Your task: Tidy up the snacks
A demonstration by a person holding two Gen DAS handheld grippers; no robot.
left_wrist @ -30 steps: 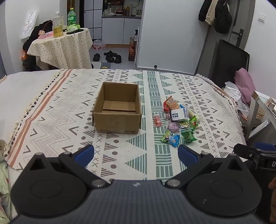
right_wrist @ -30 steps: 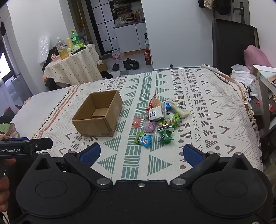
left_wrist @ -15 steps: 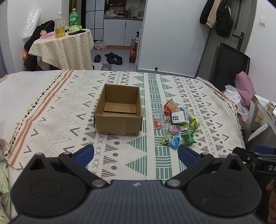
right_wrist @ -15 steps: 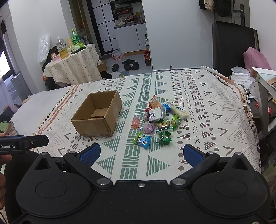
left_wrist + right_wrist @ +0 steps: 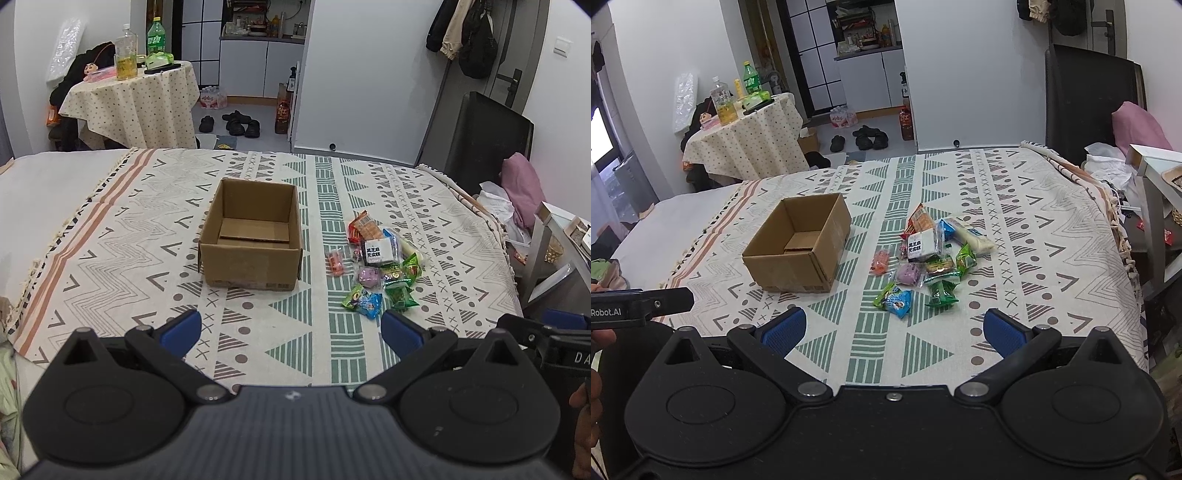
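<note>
A bed covered with a patterned cloth in cream, green and salmon fills the middle of a small room, with a round table under a dotted cloth at about 11 o'clock in the left wrist view and shoes on the floor beyond. An open cardboard box sits on the cloth with nothing in it but its own bottom flaps. Just to its right, at roughly 1 o'clock, lies a loose pile of wrapped snacks; a small orange packet lies between the pile and the box, touching neither. The left gripper hovers at the near edge of the bed, blue-padded fingers spread wide and holding nothing. The right gripper hangs likewise, jaws parted and empty, the snacks ahead at 12 o'clock.
</note>
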